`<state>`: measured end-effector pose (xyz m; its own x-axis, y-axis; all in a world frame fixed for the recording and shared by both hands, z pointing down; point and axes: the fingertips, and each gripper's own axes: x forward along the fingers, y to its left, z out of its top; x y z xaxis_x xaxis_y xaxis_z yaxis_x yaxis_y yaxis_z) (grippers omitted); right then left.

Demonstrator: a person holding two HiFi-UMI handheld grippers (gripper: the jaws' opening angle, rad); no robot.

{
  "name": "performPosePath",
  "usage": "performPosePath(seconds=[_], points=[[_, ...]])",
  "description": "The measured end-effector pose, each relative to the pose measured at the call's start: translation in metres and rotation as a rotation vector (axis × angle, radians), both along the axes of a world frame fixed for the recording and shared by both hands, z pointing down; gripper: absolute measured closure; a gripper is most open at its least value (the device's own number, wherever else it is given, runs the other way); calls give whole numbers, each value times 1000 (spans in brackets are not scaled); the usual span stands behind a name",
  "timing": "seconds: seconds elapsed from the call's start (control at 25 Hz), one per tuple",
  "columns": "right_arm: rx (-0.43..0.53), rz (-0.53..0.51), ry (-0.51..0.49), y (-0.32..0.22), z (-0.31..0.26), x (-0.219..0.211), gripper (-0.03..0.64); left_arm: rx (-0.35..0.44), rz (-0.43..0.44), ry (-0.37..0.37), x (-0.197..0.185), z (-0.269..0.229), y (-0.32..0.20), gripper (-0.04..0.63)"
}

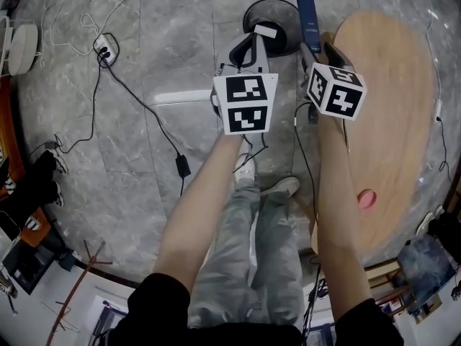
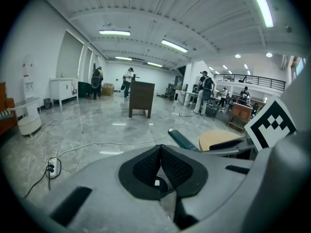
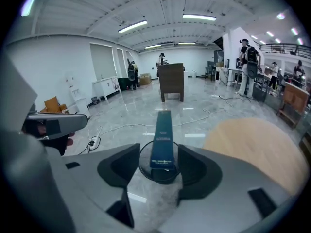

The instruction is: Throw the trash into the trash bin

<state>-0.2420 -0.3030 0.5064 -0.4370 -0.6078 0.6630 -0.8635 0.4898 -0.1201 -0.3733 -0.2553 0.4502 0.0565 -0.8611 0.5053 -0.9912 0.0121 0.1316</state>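
Trash bin (image 1: 252, 9): black, round, on the floor right under both tool tips. A small white scrap (image 2: 156, 182) shows inside its ring, below the left tool (image 2: 160, 149), whose pads are pressed together at the tips. Right tool (image 3: 158, 155) is spread. The blue box (image 3: 162, 140) lies lengthwise between its pads with a sliver of gap each side, near end over the bin mouth. Wooden counter (image 1: 382, 85) edge runs just right of the right tool. Left of the left tool is open floor, with cable (image 1: 144, 107) and power strip (image 1: 104, 47) well apart.
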Motion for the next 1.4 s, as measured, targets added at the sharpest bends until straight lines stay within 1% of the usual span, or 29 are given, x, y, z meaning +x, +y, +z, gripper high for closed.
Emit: performPosePath(seconds=[0.04,0.16,0.28,0.32,0.36,0.4,0.44,0.56,0.8,0.92,1.04,1.4], points=[[7,0,-2,-4,-3,-1,398,2,-2,3,-1,-3,-2,588],[15,7,-14,-3,-9,1,396,9,-2,5,-3,-8,-3,588],[12,30,-10,8,-5,13,402,2,-5,5,-1,-4,-1,588],[16,44,-7,12,-4,19,430,-2,-5,10,2,-2,1,588],[25,65,-7,16,-4,26,493,-7,-5,15,5,0,3,588],[35,88,-9,19,-5,33,540,-12,-2,18,8,2,4,588],[44,109,-17,23,-6,40,572,-15,2,19,11,3,6,588],[45,148,-52,37,-6,61,592,-27,27,19,27,8,12,588],[36,203,-59,69,-8,108,599,-42,88,41,72,12,30,588],[38,236,-59,86,-8,140,600,-59,118,43,99,18,41,588],[39,272,-63,104,-10,178,601,-76,158,49,136,21,51,588],[11,385,-12,185,-7,287,603,-114,320,58,251,20,93,588]])
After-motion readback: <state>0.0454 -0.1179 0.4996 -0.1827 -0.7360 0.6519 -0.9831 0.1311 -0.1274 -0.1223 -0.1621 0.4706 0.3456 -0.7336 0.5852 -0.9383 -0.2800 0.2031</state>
